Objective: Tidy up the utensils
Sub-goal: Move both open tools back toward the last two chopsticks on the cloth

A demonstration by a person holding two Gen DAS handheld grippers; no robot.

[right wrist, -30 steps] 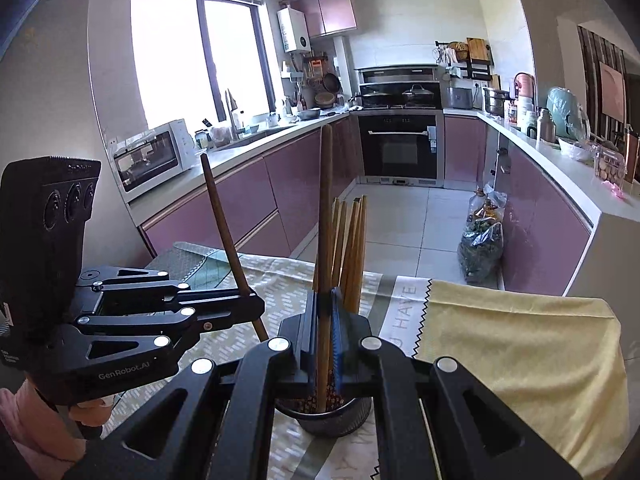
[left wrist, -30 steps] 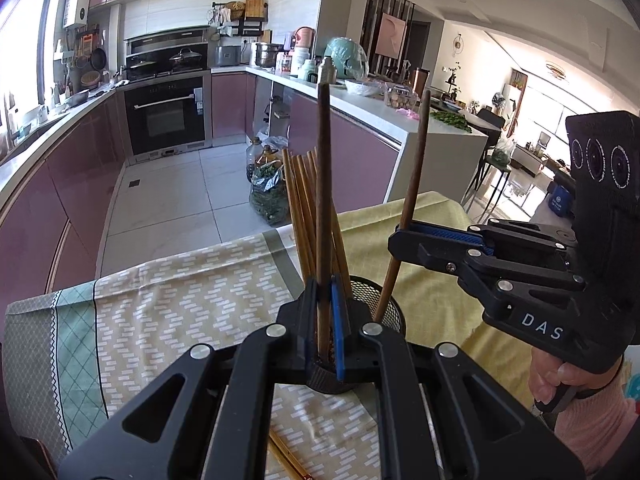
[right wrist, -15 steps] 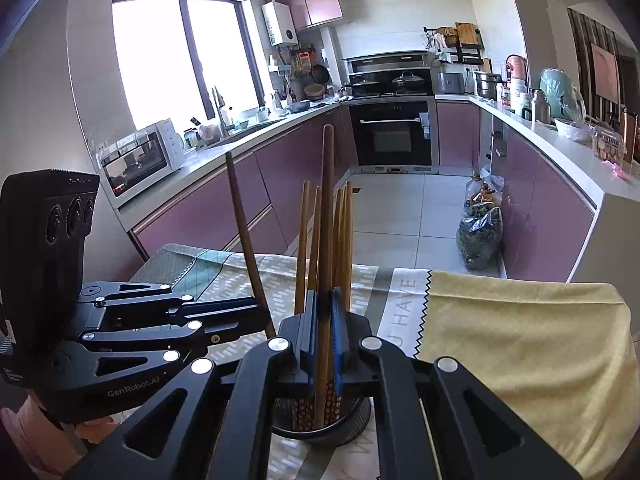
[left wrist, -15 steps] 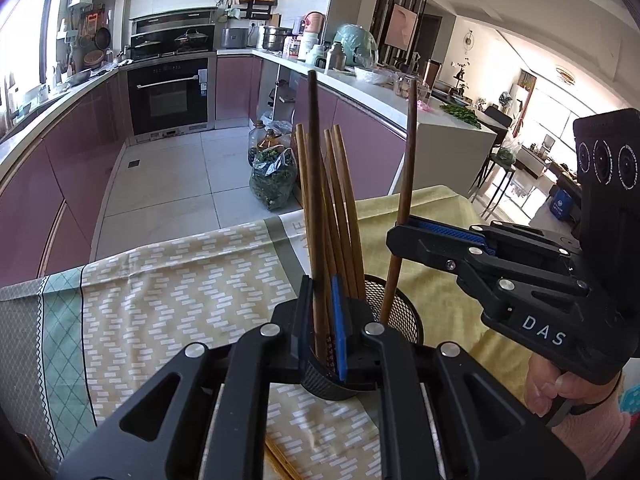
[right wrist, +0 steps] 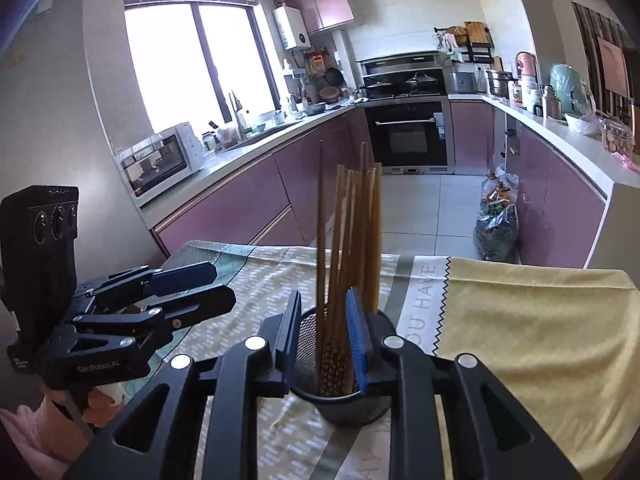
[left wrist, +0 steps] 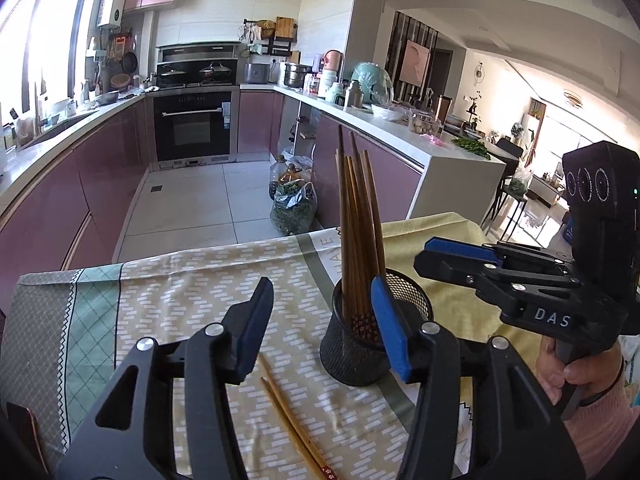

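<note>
A black mesh holder (left wrist: 352, 346) stands on the patterned tablecloth with several brown chopsticks (left wrist: 358, 232) upright in it. Two more chopsticks (left wrist: 292, 420) lie on the cloth in front of it. My left gripper (left wrist: 320, 324) sits just left of the holder, its jaws opening with nothing between them. My right gripper (right wrist: 324, 340) hovers over the holder (right wrist: 344, 406). Its jaws are opening, and the standing chopsticks (right wrist: 348, 220) pass loosely between the pads. Each gripper shows in the other's view: the right gripper (left wrist: 436, 260) and the left gripper (right wrist: 216, 286).
The tablecloth (left wrist: 192, 280) ends at the table's far edge, with tiled kitchen floor beyond. A yellow cloth (right wrist: 520, 320) covers the right part of the table. A bag of greens (left wrist: 294, 210) sits on the floor. A hand in a pink sleeve (left wrist: 576, 396) holds the right gripper.
Both grippers were shut on a dark chopstick each above the holder. Both have let go, and the sticks now stand in the holder. The left gripper shifted left and spread its jaws.
</note>
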